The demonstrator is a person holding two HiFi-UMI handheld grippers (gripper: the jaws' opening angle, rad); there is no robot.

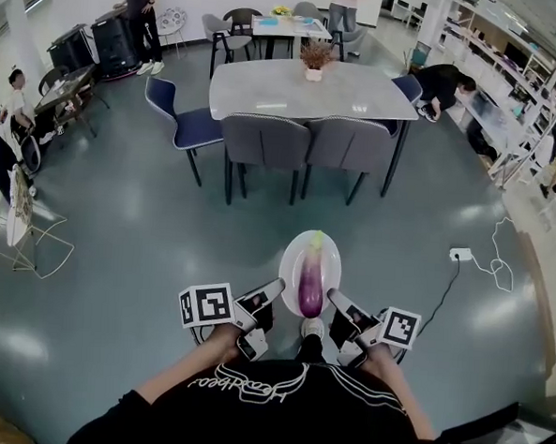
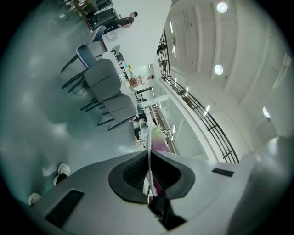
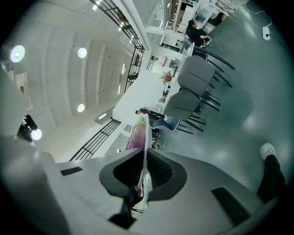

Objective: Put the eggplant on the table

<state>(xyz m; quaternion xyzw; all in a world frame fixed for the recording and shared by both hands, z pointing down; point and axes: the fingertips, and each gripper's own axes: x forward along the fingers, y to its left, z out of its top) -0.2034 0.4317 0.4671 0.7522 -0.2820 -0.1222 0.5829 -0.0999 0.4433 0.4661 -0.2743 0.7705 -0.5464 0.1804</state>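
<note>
Eggplant lies loose on the white plate, which my left gripper and right gripper each clamp by the rim. Uneven hands could tip it off short of the table.

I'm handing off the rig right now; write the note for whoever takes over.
Left gripper: shut on the white plate's rim, left side.
Right gripper: shut on its rim, right side.
Eggplant lies on the plate, held over the floor, short of the table ahead.
Done: plate and eggplant lifted.
Left: reach the table past the chairs, set it down, release.
</note>
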